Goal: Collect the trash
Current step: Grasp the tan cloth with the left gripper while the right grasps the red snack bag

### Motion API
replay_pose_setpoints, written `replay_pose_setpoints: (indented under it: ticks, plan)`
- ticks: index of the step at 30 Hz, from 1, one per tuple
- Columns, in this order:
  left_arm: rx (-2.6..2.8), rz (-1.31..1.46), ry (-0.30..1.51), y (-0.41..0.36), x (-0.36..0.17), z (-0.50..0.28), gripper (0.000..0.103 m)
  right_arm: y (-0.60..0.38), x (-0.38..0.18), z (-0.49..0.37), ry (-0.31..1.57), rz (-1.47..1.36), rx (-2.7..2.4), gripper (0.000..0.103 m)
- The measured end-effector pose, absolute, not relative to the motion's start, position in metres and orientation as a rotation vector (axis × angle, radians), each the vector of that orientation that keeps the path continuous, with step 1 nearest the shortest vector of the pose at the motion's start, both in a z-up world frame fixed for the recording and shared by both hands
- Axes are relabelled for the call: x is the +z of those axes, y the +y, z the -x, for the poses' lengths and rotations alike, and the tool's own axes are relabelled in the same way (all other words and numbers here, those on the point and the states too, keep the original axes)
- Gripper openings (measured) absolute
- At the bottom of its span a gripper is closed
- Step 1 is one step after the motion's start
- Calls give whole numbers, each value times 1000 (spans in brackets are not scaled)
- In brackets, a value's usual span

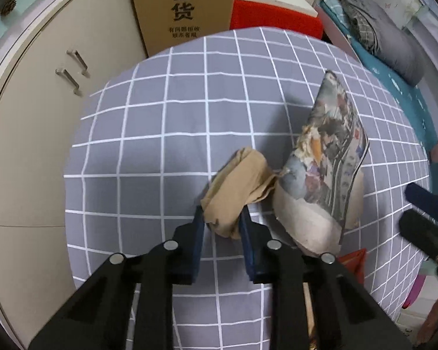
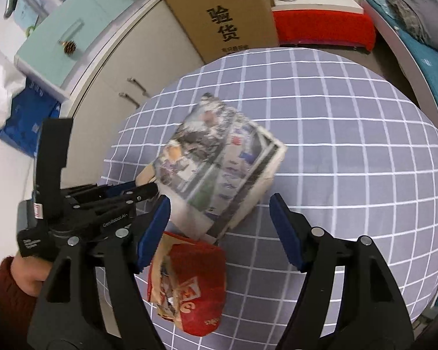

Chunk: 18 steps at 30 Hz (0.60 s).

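My left gripper point(image 1: 222, 218) points down at the table, shut on a crumpled tan wad point(image 1: 236, 186) pinched between its blue pads. Just right of the wad stands a torn bundle wrapped in printed newspaper point(image 1: 330, 157), tilted on the cloth. In the right wrist view my right gripper point(image 2: 219, 202) is open over the near corner of that newspaper bundle point(image 2: 219, 163), its pads wide on either side. A crumpled red snack wrapper point(image 2: 195, 285) lies under the right gripper, nearer the camera. The left gripper point(image 2: 146, 189) reaches in from the left, with the tan wad point(image 2: 146, 176) at its tips.
A grey checked tablecloth point(image 1: 160, 116) covers the round-looking table. Behind it stand a tall cardboard box point(image 1: 184, 8), a cream cabinet point(image 1: 43, 87) and a red stool point(image 1: 274, 14). A bed with grey bedding point(image 1: 379, 29) runs along the right. A hand in a red sleeve point(image 2: 23, 274) holds the left gripper.
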<state>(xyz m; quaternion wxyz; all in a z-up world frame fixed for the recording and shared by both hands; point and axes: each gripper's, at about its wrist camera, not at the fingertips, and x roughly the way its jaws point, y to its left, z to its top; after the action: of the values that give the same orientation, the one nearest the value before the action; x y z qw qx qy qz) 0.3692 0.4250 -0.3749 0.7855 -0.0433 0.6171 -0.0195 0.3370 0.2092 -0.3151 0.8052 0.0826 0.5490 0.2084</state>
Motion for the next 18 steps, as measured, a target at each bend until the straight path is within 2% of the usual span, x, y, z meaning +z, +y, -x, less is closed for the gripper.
replay_pose_setpoints:
  ticks: [9,18]
  plan:
    - [28,201,1268,455,-350,-348,22,255,-316,-324,1193,-75,484,72]
    - [34,288,1261,438,-341,-308,21,256,-345,-291,1333,-71,440,72]
